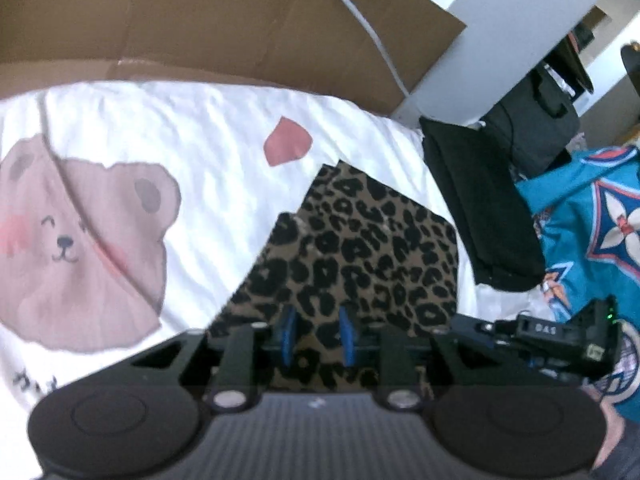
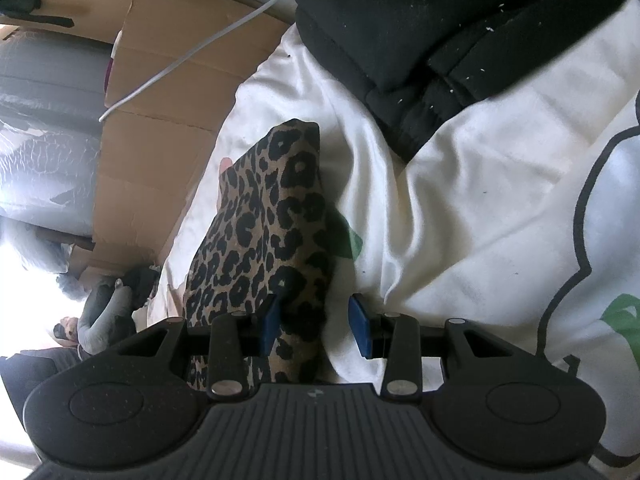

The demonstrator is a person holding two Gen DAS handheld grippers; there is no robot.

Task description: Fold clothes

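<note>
A leopard-print garment (image 1: 360, 256) lies partly folded on a white bedsheet (image 1: 208, 136) printed with a pink bear. My left gripper (image 1: 318, 334) hovers over its near edge with its blue pads a small gap apart, nothing between them. In the right wrist view the same garment (image 2: 264, 232) rises as a raised fold, and my right gripper (image 2: 314, 326) is open with the fold's near end between its blue pads (image 2: 360, 328), not pinched. The right gripper also shows in the left wrist view (image 1: 560, 332) at the garment's right side.
A folded black garment (image 1: 480, 208) lies to the right of the leopard piece, also in the right wrist view (image 2: 420, 40). A teal patterned garment (image 1: 592, 220) lies further right. Flattened cardboard (image 1: 240, 20) with a white cable (image 1: 360, 16) stands behind the bed. A dark bag (image 1: 536, 120) sits beyond.
</note>
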